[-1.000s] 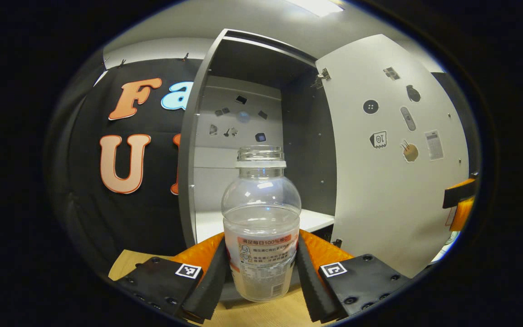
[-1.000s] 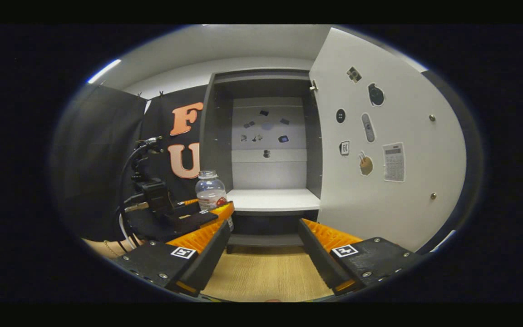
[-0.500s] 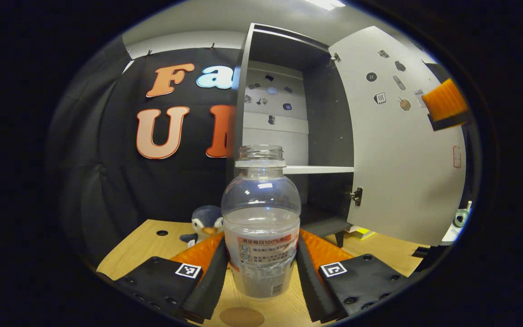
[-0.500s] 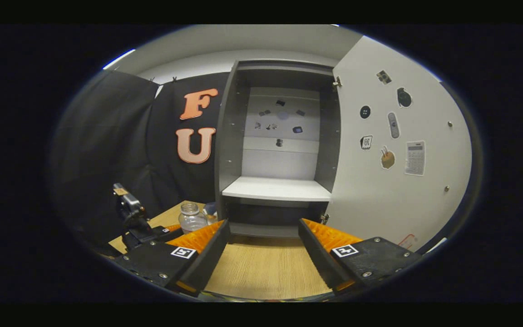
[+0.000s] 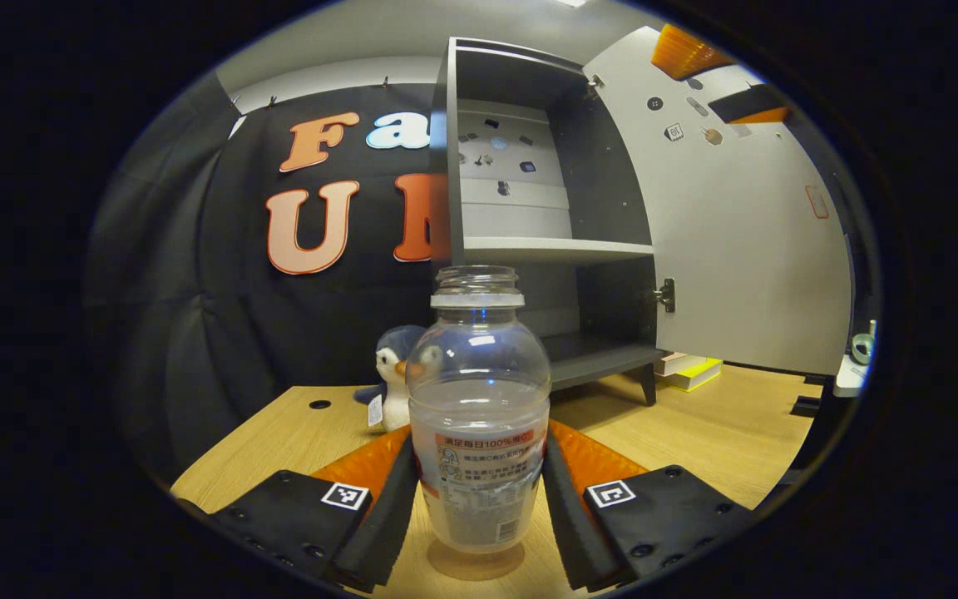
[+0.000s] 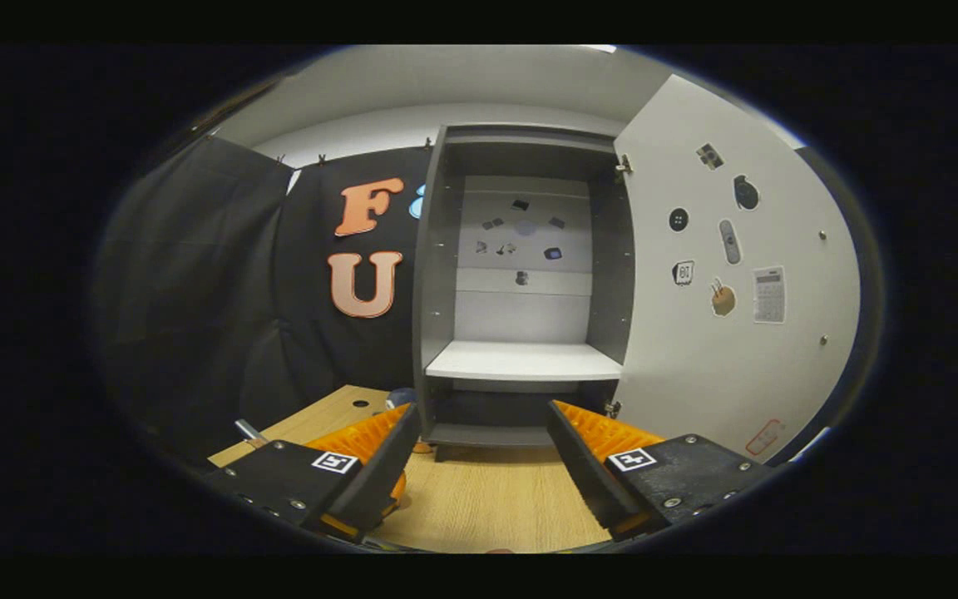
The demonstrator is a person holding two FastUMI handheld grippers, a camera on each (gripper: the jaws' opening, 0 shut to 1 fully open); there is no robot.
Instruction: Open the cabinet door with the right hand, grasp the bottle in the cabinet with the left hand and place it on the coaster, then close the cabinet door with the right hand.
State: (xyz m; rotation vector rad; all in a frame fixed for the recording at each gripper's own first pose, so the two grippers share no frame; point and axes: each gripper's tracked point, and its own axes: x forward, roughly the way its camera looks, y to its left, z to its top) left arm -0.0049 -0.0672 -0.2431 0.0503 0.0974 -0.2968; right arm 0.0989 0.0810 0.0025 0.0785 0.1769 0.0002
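Left gripper [image 5: 479,491] is clamping the bottle [image 5: 479,416] at its labelled waist; thin, near-empty plastic, likely light, crushable. Right gripper [image 6: 483,453] is gaping empty.

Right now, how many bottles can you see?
1. The bottle stands upright between the left hand-held gripper fingers, over the round coaster on the table. Others may be hidden.

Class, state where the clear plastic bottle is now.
In the left gripper view, the clear plastic bottle stands centred between the left gripper's fingers, above the round coaster, before the plush penguin.
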